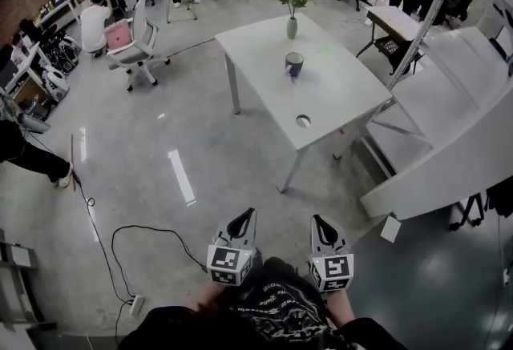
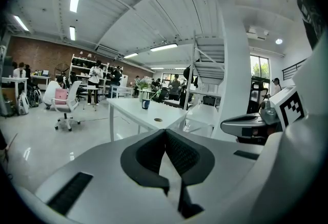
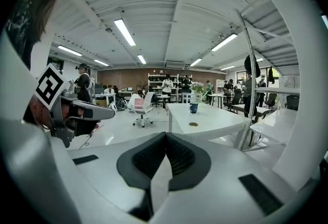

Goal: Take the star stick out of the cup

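Observation:
A dark blue cup (image 1: pixel 294 64) stands on the white table (image 1: pixel 264 76) far ahead of me, with a thin green stick (image 1: pixel 319 50) slanting out of it to the right. The cup (image 2: pixel 146 104) shows small in the left gripper view, and the cup (image 3: pixel 193 108) in the right gripper view too. Both grippers are held close to my body, well short of the table. My left gripper (image 1: pixel 244 216) is shut with nothing in it. My right gripper (image 1: pixel 318 219) is shut and empty as well.
A vase with flowers (image 1: pixel 292 20) stands at the table's far end. A round cable hole (image 1: pixel 303 121) is near its front corner. A white staircase (image 1: pixel 449 124) rises at the right. Office chairs (image 1: pixel 136 48), cables on the floor (image 1: pixel 136 240) and people lie to the left and behind.

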{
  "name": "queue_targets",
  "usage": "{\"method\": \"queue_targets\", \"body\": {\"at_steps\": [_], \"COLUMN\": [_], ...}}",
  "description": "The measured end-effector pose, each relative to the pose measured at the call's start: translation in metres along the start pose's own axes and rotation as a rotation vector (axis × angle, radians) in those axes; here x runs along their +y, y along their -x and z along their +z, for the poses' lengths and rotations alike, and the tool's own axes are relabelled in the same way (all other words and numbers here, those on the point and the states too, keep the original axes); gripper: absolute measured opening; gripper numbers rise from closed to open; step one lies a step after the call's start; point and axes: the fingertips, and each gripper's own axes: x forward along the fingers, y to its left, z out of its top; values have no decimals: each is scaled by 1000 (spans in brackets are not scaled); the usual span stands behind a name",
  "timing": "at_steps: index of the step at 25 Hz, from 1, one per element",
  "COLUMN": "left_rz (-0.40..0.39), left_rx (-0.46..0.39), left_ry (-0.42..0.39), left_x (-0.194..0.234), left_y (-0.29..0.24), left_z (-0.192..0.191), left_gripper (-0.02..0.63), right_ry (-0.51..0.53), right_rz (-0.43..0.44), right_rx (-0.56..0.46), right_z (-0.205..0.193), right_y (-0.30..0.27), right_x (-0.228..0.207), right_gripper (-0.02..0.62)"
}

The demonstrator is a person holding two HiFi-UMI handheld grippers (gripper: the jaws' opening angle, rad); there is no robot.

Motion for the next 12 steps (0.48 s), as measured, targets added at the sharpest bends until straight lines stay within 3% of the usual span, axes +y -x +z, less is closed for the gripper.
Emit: {"method": "queue_targets", "body": {"at_steps": [6, 12], "left_rz": [-22, -33], "left_rx": [63, 59], "left_ry": [23, 30], "left_x": [-8, 7], "left_y": [-9, -56], "left_z": [-15, -11], "left_gripper": [20, 20], "right_ry": [-33, -27], "right_rz": [4, 3], "right_rx": [23, 2], "right_z": [-6, 3], "right_y": [-2, -40], "right_x": [-10, -32], "right_gripper": [8, 8]}}
